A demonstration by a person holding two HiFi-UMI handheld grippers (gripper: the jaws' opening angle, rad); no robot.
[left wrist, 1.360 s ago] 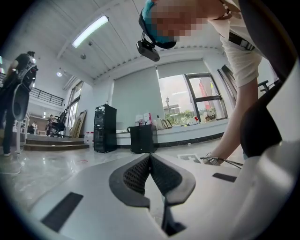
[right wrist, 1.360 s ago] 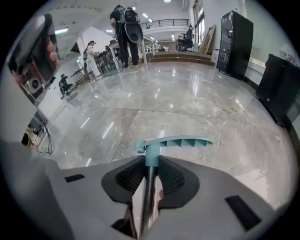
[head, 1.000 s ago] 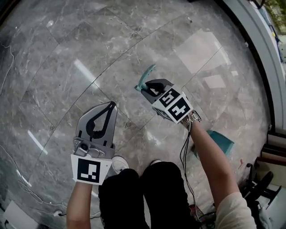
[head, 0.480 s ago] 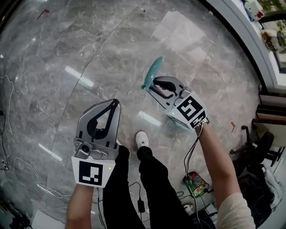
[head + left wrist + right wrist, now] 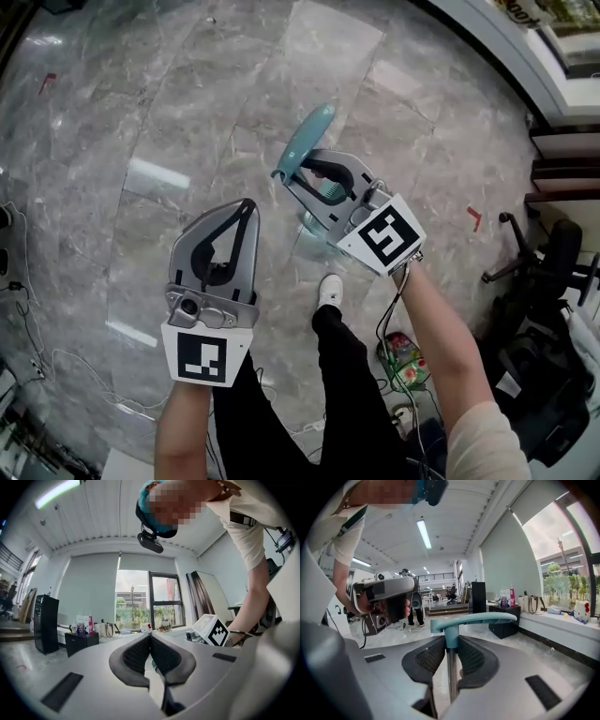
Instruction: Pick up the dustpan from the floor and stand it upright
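Note:
My right gripper (image 5: 287, 178) is shut on the dustpan's long handle, just below its teal grip (image 5: 306, 139). In the right gripper view the pads (image 5: 430, 657) press on the teal collar and metal pole (image 5: 451, 677), and the teal grip (image 5: 474, 618) lies crosswise above them. Bits of the teal pan (image 5: 315, 225) show under that gripper, down by the floor. My left gripper (image 5: 246, 210) hangs to the left of the handle, shut and empty; its pads (image 5: 138, 652) meet with nothing between them. It also shows in the right gripper view as the left gripper (image 5: 385, 598).
Grey marble floor (image 5: 187, 84) lies all around. My shoe (image 5: 330, 289) stands just below the pan. A green bag (image 5: 403, 362) and cables lie near my feet, and an office chair (image 5: 553, 258) stands at the right. A black cabinet (image 5: 479, 597) stands by the windowed wall.
Both grippers have risen from near the floor. The right one has brought the dustpan's handle up with it, and the pan has swung from my right side to under the gripper.

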